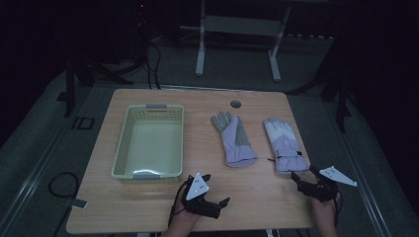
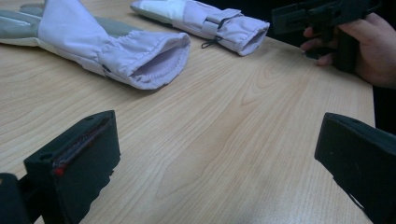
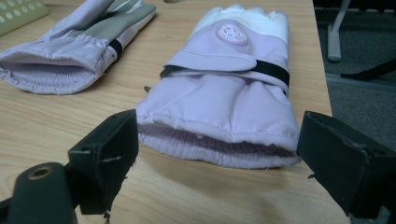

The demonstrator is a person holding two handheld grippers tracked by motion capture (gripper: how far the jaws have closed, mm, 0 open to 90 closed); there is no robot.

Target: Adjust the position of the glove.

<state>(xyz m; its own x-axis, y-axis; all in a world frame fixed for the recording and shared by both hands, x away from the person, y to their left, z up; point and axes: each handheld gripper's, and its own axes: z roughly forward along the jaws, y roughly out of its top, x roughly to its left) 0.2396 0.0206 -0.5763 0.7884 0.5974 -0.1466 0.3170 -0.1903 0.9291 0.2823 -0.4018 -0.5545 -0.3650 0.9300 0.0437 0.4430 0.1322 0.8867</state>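
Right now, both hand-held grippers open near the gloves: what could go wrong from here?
1. The right hand-held gripper faces the right glove's cuff with jaws wide; closing may pinch only the top fabric layer, so the glove could slip or dangle.
2. That glove lies close to the table edge on the right; a nudge might push it off.
3. The basket sits beyond the left glove; carrying across could drag that glove.

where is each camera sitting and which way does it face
High view: fixed above the person's side, looking forward and down on the table; basket, two gloves, both hands with grippers.
Left gripper view: rides the left gripper, low over the wood, facing the grey-palmed glove; own open jaws, the other hand.
Right gripper view: rides the right gripper, facing the badge glove; own open jaws.
Shared: both gloves.
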